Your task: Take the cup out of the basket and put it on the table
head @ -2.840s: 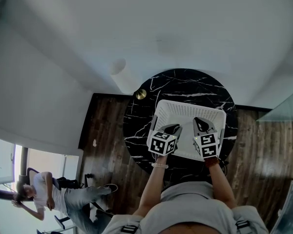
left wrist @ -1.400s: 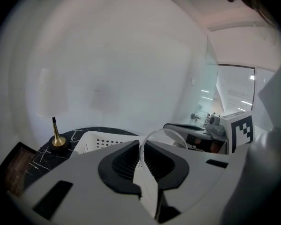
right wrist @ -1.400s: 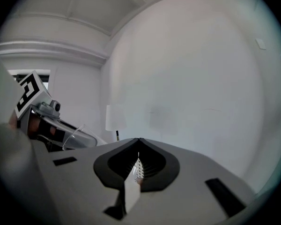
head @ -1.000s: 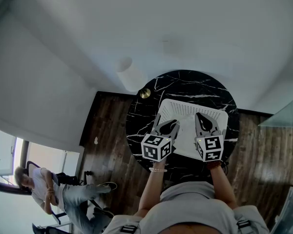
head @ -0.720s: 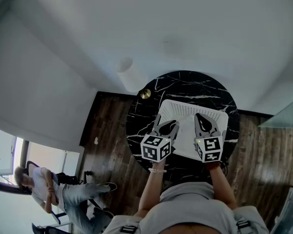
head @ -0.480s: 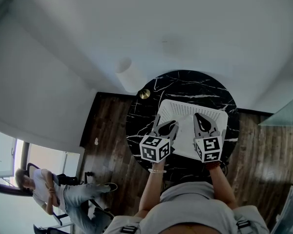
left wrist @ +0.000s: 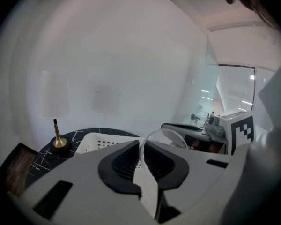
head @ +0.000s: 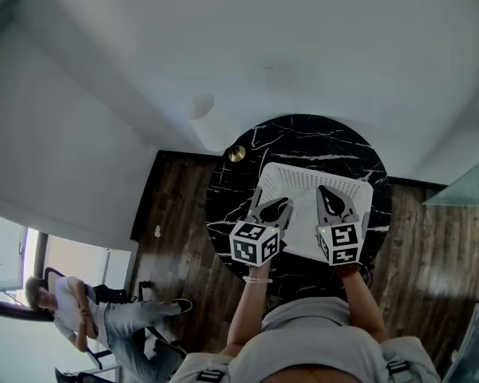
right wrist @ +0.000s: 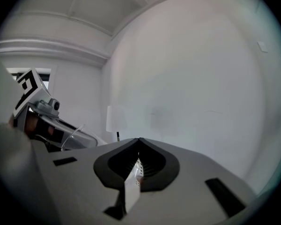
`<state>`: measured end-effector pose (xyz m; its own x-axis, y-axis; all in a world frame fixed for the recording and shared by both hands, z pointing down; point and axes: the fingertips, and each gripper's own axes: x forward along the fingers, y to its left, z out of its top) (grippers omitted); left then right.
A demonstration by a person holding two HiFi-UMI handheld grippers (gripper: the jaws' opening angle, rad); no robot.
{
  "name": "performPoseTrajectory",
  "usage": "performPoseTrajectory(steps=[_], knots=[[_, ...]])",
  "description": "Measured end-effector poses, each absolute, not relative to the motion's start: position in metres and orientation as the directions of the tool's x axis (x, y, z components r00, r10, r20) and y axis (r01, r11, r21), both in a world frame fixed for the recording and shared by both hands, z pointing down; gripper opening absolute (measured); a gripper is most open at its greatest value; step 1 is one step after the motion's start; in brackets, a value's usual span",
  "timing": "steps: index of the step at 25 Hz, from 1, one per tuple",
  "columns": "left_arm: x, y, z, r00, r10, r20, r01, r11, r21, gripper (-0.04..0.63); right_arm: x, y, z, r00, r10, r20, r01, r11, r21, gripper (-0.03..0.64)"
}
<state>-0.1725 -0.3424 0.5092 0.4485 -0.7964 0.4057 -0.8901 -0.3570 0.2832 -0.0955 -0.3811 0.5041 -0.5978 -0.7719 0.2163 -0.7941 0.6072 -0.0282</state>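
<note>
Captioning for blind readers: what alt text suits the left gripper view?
The left gripper pinches the wall of a clear cup between its shut jaws, the rim arcing up to the right. Behind are a white basket on a black marble table, a brass-based lamp at left and the right gripper at right.

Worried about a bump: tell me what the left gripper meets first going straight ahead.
The left gripper is shut on the clear cup; past it the line seems to clear the white basket and reach the wall, though depth is unclear.
</note>
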Motion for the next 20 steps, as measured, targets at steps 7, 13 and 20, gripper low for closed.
performPoseTrajectory(steps=[7, 13, 20], knots=[[-0.1725, -0.3441, 0.5094, 0.449, -0.796, 0.405, -0.89, -0.359, 0.281, 0.04, -0.0975, -0.3804, 0.5071, -0.602, -0.767, 0.223, -0.789, 0.614, -0.018, 0.008], [-0.1749, -0.3425, 0.5093, 0.447, -0.8, 0.401, -0.89, -0.352, 0.29, 0.04, -0.0957, -0.3796, 0.506, -0.598, -0.769, 0.227, -0.792, 0.611, -0.016, 0.008], [-0.1798, -0.3425, 0.5137, 0.432, -0.804, 0.408, -0.897, -0.338, 0.285, 0.04, -0.096, -0.3809, 0.5088, -0.594, -0.77, 0.233, -0.794, 0.608, -0.012, 0.008]])
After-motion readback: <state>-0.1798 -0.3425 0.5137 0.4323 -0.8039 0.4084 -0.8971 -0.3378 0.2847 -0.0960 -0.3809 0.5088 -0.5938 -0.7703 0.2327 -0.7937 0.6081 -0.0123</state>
